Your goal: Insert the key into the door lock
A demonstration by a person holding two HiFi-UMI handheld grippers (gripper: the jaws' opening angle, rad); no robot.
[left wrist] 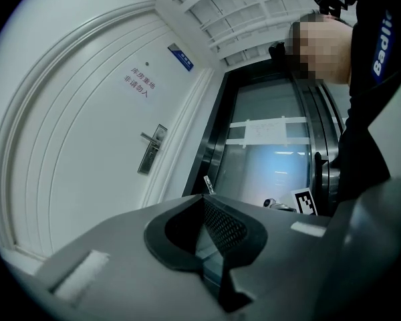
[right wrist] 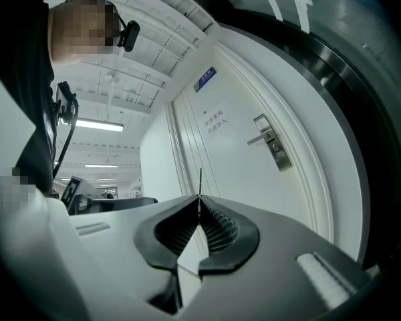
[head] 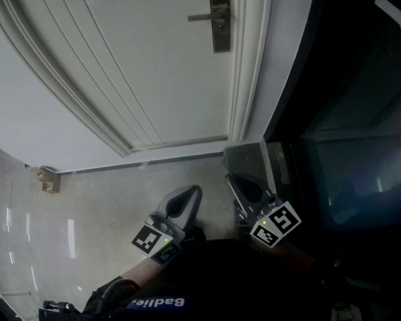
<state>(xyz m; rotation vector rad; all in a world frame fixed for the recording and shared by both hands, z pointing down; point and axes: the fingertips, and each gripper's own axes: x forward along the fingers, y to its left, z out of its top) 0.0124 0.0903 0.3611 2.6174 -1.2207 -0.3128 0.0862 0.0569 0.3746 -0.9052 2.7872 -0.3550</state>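
A white door carries a metal lock plate with a lever handle pointing left. The lock plate is far ahead in the left gripper view, and the lock plate sits up and right of the jaws in the right gripper view. My right gripper is shut on a thin key whose blade sticks out past the tips, well short of the door. My left gripper has its jaws together with nothing in them. Both the left gripper and right gripper are held low, side by side, over the floor.
A dark glass panel in a black frame stands right of the door. A small doorstop sits on the glossy tiled floor at the left. Red lettering and a blue sign are on and above the door.
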